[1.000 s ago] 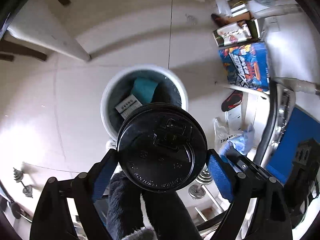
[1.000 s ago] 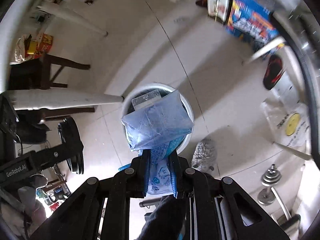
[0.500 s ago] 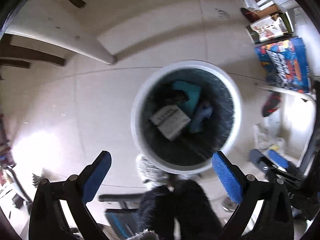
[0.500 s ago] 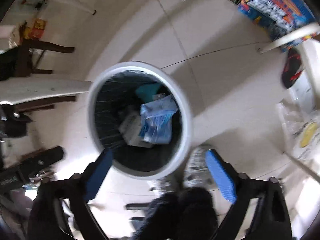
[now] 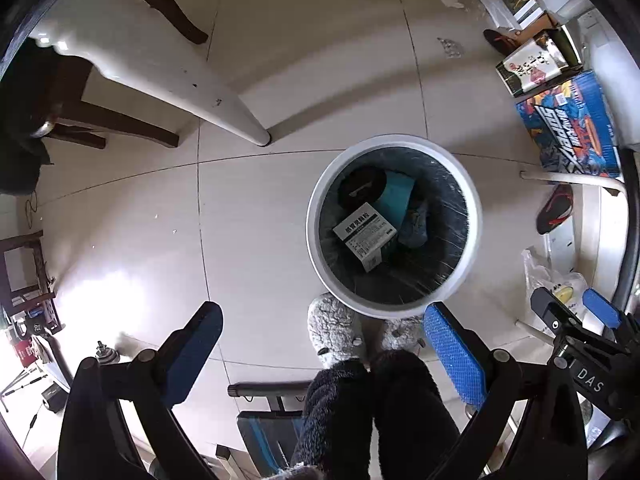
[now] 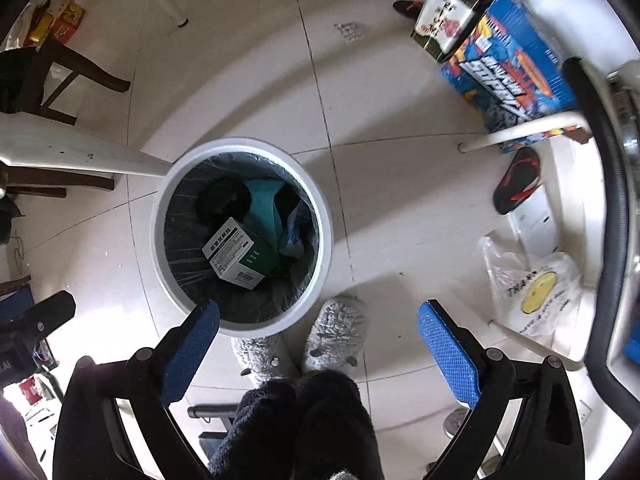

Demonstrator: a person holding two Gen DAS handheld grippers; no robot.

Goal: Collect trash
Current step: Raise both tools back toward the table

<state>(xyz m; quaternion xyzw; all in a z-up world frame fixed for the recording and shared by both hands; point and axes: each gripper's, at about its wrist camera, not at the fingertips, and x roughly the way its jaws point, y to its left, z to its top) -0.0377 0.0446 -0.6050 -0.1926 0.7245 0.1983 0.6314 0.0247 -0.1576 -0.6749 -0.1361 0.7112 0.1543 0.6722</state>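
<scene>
A white-rimmed trash bin with a dark liner stands on the tiled floor below both grippers. Inside lie a black cup lid, a white printed box, a teal piece and a crumpled blue bag. My left gripper hangs open and empty, pointing down near the bin's close rim. In the right wrist view the bin holds the lid, box and blue bag. My right gripper is open and empty just right of it.
The person's dark fuzzy trouser legs and grey slippers stand right beside the bin. White table legs, a dark wooden chair, a blue printed box, a red-black sandal and a plastic bag ring the floor.
Both grippers have opened. The black lid left the left gripper and the blue bag left the right one; both now lie in the bin.
</scene>
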